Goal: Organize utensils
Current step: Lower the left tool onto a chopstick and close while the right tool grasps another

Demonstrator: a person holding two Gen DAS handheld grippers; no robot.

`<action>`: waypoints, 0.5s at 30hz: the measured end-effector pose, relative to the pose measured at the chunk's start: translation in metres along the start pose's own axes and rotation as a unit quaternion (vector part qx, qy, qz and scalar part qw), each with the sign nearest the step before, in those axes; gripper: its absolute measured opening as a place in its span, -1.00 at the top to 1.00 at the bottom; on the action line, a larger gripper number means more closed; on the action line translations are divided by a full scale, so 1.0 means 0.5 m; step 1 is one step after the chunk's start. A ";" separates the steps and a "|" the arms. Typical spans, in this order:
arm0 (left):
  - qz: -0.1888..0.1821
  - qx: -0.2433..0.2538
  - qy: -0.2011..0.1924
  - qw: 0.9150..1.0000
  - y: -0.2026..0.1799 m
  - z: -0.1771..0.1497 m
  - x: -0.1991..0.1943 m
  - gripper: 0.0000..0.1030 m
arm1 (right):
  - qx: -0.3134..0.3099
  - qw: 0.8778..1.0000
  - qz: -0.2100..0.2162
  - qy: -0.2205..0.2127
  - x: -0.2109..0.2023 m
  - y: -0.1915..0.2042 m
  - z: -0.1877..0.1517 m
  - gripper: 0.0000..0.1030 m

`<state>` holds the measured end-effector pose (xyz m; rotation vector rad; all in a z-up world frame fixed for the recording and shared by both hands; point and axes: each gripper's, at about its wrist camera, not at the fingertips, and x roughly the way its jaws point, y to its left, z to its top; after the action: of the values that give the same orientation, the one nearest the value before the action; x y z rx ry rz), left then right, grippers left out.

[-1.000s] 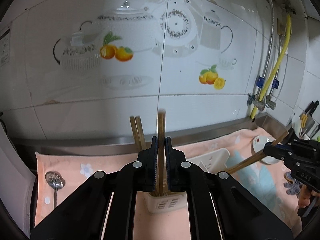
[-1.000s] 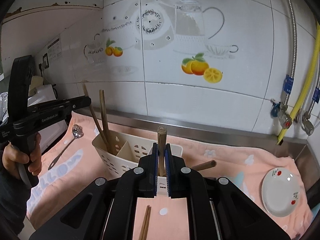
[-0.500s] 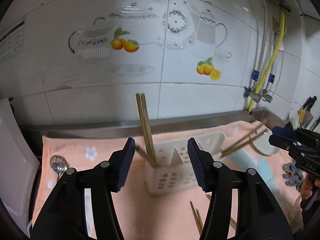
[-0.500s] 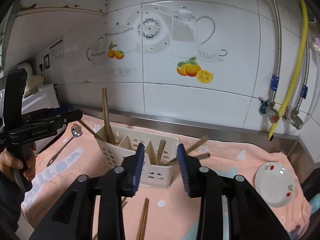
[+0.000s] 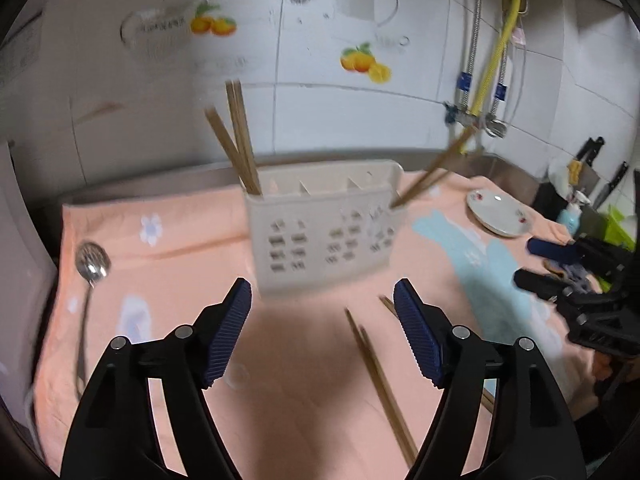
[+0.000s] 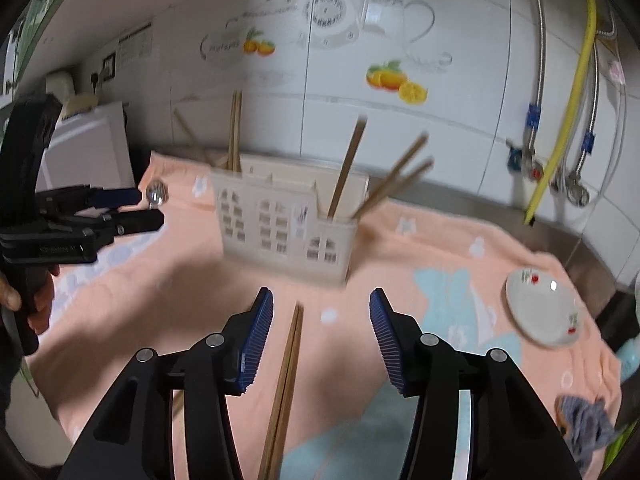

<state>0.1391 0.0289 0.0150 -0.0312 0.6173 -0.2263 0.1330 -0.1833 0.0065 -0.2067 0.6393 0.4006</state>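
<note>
A cream slotted utensil caddy (image 5: 324,236) (image 6: 280,224) stands on the peach towel (image 5: 180,248). Wooden chopsticks stand in its left end (image 5: 238,140) and lean out of its right end (image 5: 432,168) (image 6: 348,168). A loose pair of chopsticks (image 5: 376,372) (image 6: 286,380) lies on the towel in front of the caddy. A metal spoon (image 5: 90,276) lies at the left. My left gripper (image 5: 322,332) is open and empty, short of the caddy. My right gripper (image 6: 321,332) is open and empty above the loose pair.
A white plate (image 5: 498,212) (image 6: 544,308) sits on the towel at the right. A grey-blue cloth (image 6: 584,424) lies near the right front. Pipes and a yellow hose (image 6: 560,120) run down the tiled wall. A white appliance (image 6: 88,148) stands at the left.
Both grippers let go of their chopsticks into the caddy, opened wide and pulled back and tilted down. The loose pair on the towel has come into view.
</note>
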 end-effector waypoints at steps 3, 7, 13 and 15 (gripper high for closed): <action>0.000 -0.002 0.026 1.000 -0.007 -0.033 0.005 -0.47 | 0.016 1.000 0.012 0.023 0.008 0.003 -0.049 0.05; -0.015 -0.007 0.046 0.999 -0.018 -0.070 0.004 -0.48 | 0.025 0.998 0.019 0.046 0.011 0.016 -0.107 0.05; -0.022 -0.002 0.068 0.997 -0.039 -0.114 0.006 -0.67 | 0.031 0.997 0.021 0.065 0.009 0.031 -0.166 0.09; -0.022 -0.004 0.072 0.997 -0.041 -0.126 0.007 -0.73 | 0.033 0.997 0.018 0.068 0.007 0.032 -0.178 0.14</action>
<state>0.1016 0.0105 -0.0365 -0.0370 0.7619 -0.2709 0.0812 -0.1952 -0.0665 -0.1606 0.7894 0.4028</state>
